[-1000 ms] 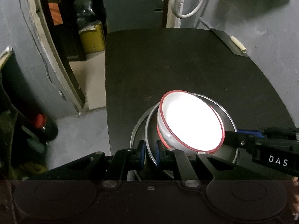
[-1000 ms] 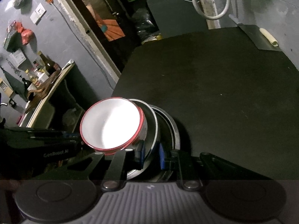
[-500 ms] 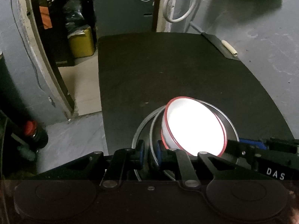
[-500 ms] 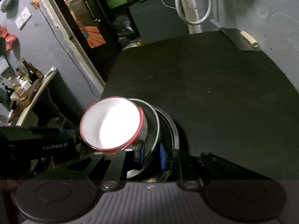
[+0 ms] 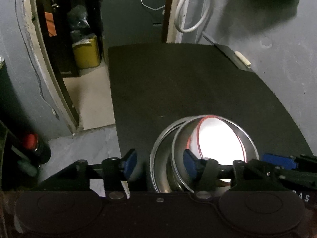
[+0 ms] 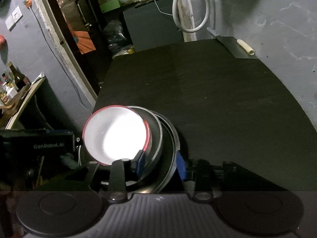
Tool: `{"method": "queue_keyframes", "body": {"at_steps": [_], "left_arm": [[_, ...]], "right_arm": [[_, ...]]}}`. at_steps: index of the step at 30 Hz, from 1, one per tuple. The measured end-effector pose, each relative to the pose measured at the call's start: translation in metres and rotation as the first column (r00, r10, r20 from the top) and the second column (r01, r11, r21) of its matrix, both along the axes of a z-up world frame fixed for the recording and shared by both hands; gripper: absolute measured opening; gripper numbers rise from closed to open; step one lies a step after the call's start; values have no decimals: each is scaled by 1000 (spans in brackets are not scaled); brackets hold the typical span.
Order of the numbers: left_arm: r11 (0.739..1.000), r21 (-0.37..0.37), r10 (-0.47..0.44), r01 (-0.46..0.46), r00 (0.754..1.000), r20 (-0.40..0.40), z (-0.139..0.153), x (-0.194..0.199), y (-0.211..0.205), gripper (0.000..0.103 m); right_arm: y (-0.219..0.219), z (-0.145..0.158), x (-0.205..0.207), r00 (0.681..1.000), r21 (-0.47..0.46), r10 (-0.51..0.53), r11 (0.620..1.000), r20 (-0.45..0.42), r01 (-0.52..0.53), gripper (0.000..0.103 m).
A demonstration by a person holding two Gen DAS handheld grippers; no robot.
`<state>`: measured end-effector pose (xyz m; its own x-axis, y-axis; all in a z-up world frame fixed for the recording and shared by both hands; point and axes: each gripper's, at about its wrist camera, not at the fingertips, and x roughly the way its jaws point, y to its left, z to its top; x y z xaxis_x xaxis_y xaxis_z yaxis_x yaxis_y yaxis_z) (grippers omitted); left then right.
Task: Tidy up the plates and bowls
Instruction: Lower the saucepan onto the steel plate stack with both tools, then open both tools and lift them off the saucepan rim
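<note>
While the right view shows shelf bottles (image 6: 16, 78), only the left shows a yellow bin (image 5: 86, 52).

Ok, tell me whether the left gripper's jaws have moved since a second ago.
Yes. The left gripper has opened: its fingers, earlier pinched on the steel plates' rims, now stand wide apart.

Red-rimmed bowl (image 6: 116, 132): smooth, v. glossy white inside. Metal plates (image 5: 164, 158) under it: shiny steel, bright rims. Table (image 5: 178, 87): matt black, a bit rough. Gripper pads (image 5: 129, 161): blue, dull plastic or rubber. Wall (image 5: 277, 45): rough grey.
</note>
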<state>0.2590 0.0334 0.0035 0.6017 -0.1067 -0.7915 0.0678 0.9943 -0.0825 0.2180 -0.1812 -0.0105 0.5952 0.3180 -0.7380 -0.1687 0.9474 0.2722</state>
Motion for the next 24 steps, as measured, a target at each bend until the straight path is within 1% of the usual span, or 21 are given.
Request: {"method": "queue_keyframes", "body": {"at_steps": [6, 10, 11, 12, 13, 14, 15, 18, 19, 20, 23, 24], "left_arm": [[1000, 5, 12, -12, 1000, 12, 3, -2, 1, 63], [1000, 9, 19, -20, 1000, 23, 7, -4, 3, 70], [1000, 9, 22, -22, 999, 26, 8, -4, 4, 71], [1000, 11, 26, -27, 999, 30, 9, -4, 5, 76], [999, 14, 32, -33, 999, 34, 9, -4, 6, 82], [999, 19, 42, -43, 998, 36, 9, -4, 7, 85], [998, 24, 50, -51, 998, 38, 10, -3, 8, 92], [997, 28, 65, -66, 997, 41, 11, -4, 11, 100], [997, 28, 68, -69, 997, 43, 12, -4, 12, 102], [997, 29, 69, -71, 997, 45, 12, -5, 12, 102], [997, 25, 77, -78, 996, 48, 14, -6, 14, 102], [996, 22, 81, -82, 995, 59, 16, -7, 16, 102]], "right_arm": [[1, 4, -2, 1000, -6, 3, 1000, 5, -3, 41], [-2, 5, -2, 1000, -7, -5, 1000, 10, 5, 48], [-3, 6, -2, 1000, -7, -6, 1000, 11, 7, 51], [-3, 6, -2, 1000, -7, -8, 1000, 12, 8, 53], [-3, 7, -2, 1000, -9, -10, 1000, 12, 10, 57], [-4, 7, -3, 1000, -11, -13, 1000, 13, 13, 63], [-4, 8, -3, 1000, -13, -16, 1000, 15, 16, 65], [-4, 11, -6, 999, -21, -24, 999, 21, 24, 73], [-5, 12, -7, 999, -25, -28, 999, 25, 29, 77], [-5, 13, -8, 999, -28, -34, 999, 29, 35, 83], [-7, 17, -11, 998, -34, -53, 998, 42, 54, 93], [-7, 19, -13, 997, -35, -61, 997, 48, 62, 95]]}}
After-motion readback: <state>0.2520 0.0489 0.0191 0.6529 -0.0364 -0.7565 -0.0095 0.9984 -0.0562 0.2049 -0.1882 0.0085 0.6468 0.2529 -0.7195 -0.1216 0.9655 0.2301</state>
